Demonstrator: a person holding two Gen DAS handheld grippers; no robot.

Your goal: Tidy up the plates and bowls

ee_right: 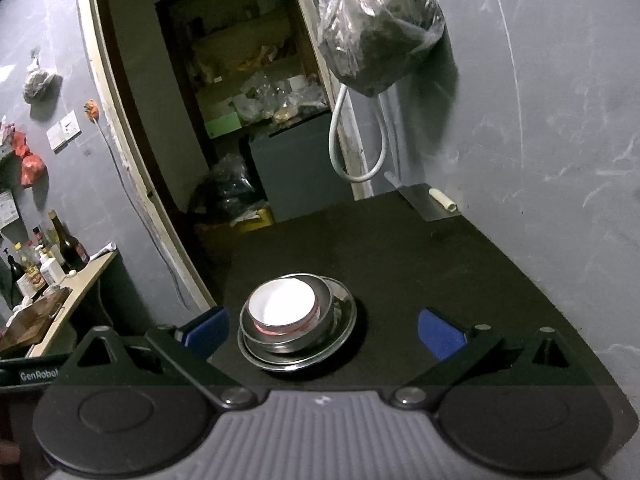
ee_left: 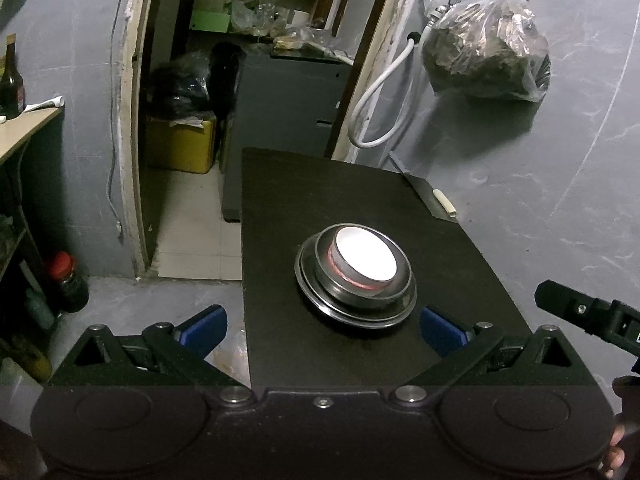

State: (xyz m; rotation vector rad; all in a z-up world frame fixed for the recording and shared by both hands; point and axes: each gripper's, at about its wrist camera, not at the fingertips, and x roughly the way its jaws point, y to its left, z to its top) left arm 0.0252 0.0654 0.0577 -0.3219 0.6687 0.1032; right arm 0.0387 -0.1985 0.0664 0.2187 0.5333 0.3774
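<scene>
We are logging one nested stack on the black table point(ee_left: 360, 208): a white bowl point(ee_left: 366, 254) sitting inside a steel bowl point(ee_left: 360, 292), itself resting on a steel plate point(ee_left: 320, 304). We are holding the left gripper point(ee_left: 322, 328) spread wide and empty, just short of the stack. We are holding the right gripper point(ee_right: 322, 330) likewise wide apart, gripping nothing, with the stack point(ee_right: 296, 320) lying between its blue pads point(ee_right: 440, 334).

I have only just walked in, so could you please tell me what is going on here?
A person holds two grippers, both open and empty, above a black table. On it, a white bowl with a red band sits nested in a steel bowl on a round steel plate. The stacking looks done.
</scene>
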